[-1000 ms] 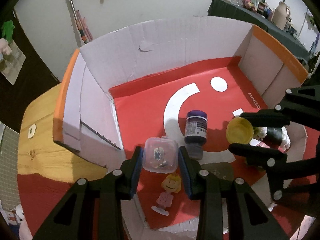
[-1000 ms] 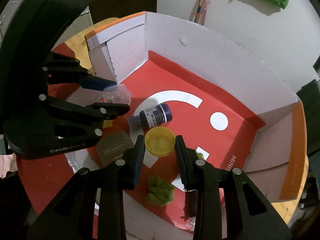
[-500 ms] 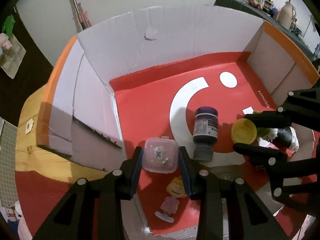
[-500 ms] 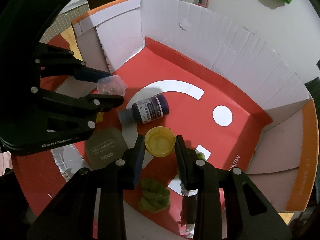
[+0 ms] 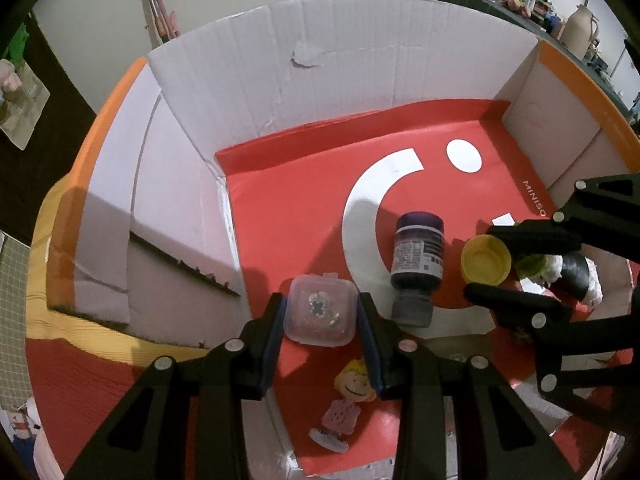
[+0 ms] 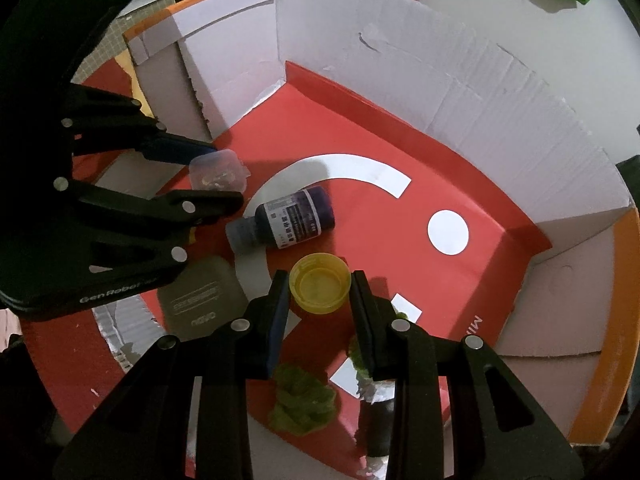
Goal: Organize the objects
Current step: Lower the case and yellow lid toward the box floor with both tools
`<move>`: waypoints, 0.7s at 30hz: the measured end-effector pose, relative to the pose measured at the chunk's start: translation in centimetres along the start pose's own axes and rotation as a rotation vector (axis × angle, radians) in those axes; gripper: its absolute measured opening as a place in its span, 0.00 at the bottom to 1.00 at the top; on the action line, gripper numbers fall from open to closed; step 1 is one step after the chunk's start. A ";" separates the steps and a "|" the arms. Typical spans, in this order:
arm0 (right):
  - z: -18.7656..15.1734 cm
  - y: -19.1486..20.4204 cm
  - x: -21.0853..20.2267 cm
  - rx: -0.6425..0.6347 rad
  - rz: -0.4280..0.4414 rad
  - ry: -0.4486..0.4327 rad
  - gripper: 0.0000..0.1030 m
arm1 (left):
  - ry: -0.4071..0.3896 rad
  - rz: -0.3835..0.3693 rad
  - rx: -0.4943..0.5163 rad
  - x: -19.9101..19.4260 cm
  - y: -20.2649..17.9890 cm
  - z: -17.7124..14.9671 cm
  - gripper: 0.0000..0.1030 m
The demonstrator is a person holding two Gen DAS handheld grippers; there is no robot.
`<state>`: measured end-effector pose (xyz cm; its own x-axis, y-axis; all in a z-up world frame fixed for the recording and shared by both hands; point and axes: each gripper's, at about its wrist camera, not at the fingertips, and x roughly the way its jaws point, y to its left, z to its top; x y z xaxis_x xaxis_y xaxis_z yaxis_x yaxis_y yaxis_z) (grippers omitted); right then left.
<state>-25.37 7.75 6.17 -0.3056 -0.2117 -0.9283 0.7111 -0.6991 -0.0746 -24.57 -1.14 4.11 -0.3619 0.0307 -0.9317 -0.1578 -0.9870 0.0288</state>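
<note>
My left gripper (image 5: pixel 322 312) is shut on a small clear plastic box (image 5: pixel 321 309) with trinkets inside and holds it over the red floor of an open cardboard box (image 5: pixel 304 208). It also shows in the right wrist view (image 6: pixel 218 168). My right gripper (image 6: pixel 319 290) is shut on a yellow cup (image 6: pixel 320 287), open side up, held over the box floor; the cup shows in the left wrist view (image 5: pixel 486 260). A dark purple bottle (image 5: pixel 418 258) lies on its side on the box floor between the two grippers (image 6: pixel 286 222).
A blond cartoon girl figure (image 5: pixel 344 404) lies at the near edge. Green moss clumps (image 6: pixel 302 402) and a dark roll (image 5: pixel 576 276) lie under my right gripper. A grey flat case (image 6: pixel 200 300) lies near the left gripper. White box walls (image 5: pixel 360 64) rise all around.
Both grippers have moved forward and lower into the cardboard box, carrying the clear box and the yellow cup. The purple bottle has not moved.
</note>
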 end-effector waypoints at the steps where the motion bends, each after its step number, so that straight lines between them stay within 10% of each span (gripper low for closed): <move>1: 0.0 0.0 0.1 -0.003 -0.002 0.003 0.28 | 0.000 0.000 0.000 -0.1 0.0 -0.1 0.37; 21: 0.5 -0.5 1.1 -0.006 -0.021 0.034 0.28 | 0.016 0.004 0.009 -1.2 0.8 -0.4 0.37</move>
<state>-26.39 7.50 5.37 -0.2986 -0.1735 -0.9385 0.7086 -0.6990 -0.0963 -23.85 -2.04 5.12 -0.3477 0.0241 -0.9373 -0.1648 -0.9857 0.0358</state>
